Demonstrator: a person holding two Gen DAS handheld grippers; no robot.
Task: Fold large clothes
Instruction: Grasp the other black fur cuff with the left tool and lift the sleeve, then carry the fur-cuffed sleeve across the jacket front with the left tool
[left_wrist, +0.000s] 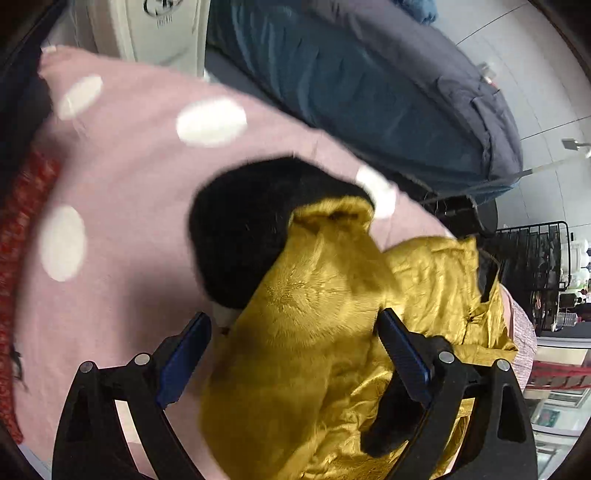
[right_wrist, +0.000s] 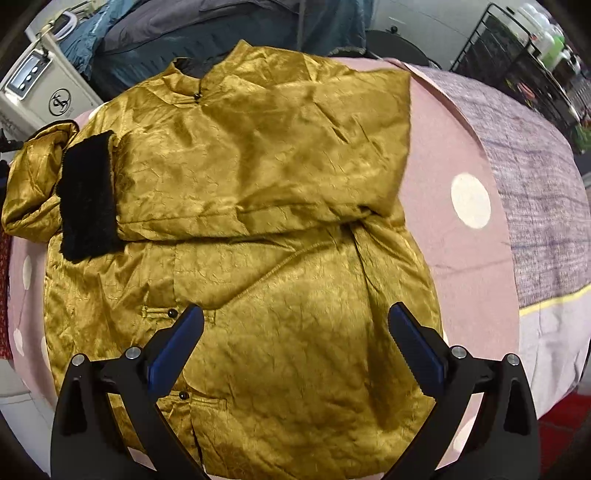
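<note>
Left wrist view showed the left gripper (left_wrist: 293, 338) with its fingers (left_wrist: 404, 349) spread wide and nothing pinched between them. Directly beneath lay the loose sleeve (left_wrist: 314, 302) of the mustard jacket (left_wrist: 436, 280), its black fur cuff (left_wrist: 243, 229) just ahead of the fingertips on the pink dotted blanket (left_wrist: 122, 192). That sleeve ran roughly forward from the gripper toward the cuff, so I judged this hand the nearer one for taking it.

Right wrist view showed the right gripper (right_wrist: 295, 332) also wide open and empty, hanging over the lower front of the jacket (right_wrist: 280, 295). The garment lay face up on the blanket (right_wrist: 458, 280), collar (right_wrist: 195, 74) far from the fingers (right_wrist: 410, 339), hem nearest, its long axis running straight away from them. One sleeve (right_wrist: 266, 162) was already folded across the chest, with its fur cuff (right_wrist: 88, 195) at the left side; the other sleeve (right_wrist: 33, 184) bunched beyond it, well off from this gripper.
</note>
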